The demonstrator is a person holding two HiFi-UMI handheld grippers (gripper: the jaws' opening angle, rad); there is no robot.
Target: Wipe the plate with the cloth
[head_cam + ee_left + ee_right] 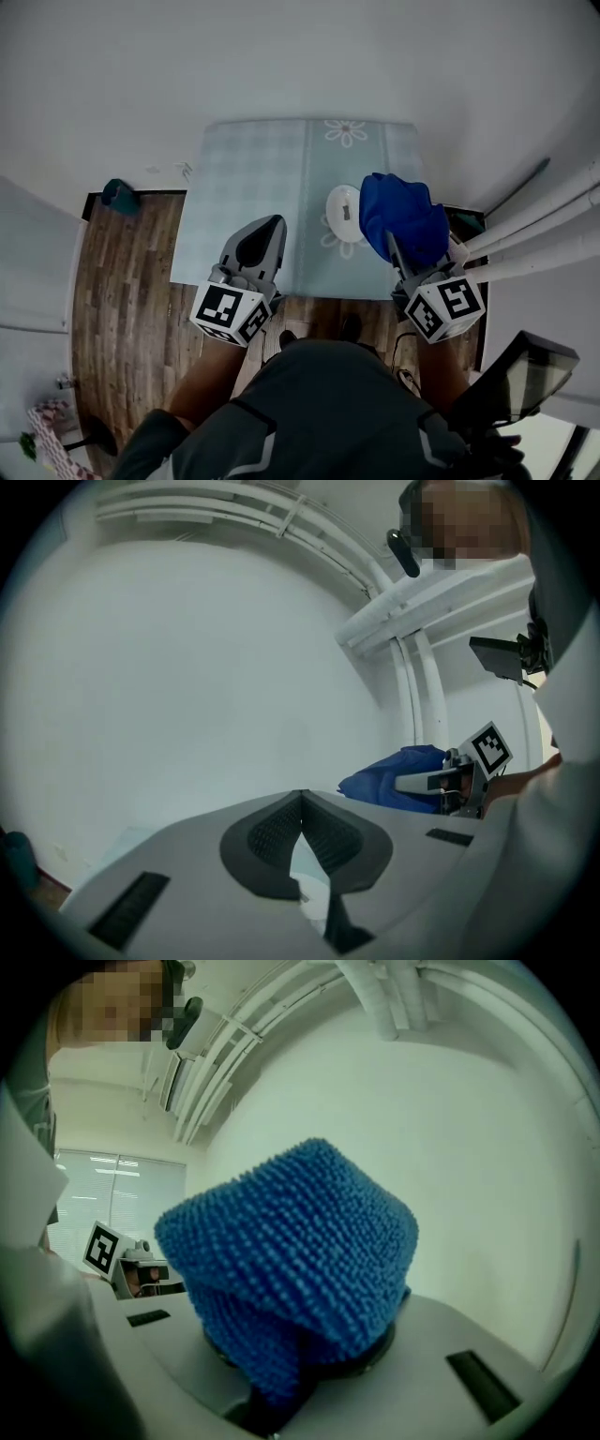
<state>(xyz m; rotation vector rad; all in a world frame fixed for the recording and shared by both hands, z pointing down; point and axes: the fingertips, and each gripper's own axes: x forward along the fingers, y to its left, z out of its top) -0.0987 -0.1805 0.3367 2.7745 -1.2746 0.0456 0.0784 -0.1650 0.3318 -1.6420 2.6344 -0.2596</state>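
A small white plate (341, 212) lies on the pale blue tablecloth (253, 187), right of the middle. My right gripper (398, 253) is shut on a bunched blue cloth (403, 220), held in the air just right of the plate and covering its right edge. In the right gripper view the blue cloth (300, 1251) bulges over the jaws and hides the pads. My left gripper (260, 246) hovers above the table's near edge, left of the plate, shut with nothing in it. In the left gripper view its pads (272, 836) meet at the tips, with the blue cloth (394, 778) off to the right.
White pipes (544, 225) run along the wall at the right. A wooden floor (122, 281) shows left of the table, with a teal object (120, 195) on it. A dark screen (525, 375) stands at the lower right. The person's body fills the bottom of the head view.
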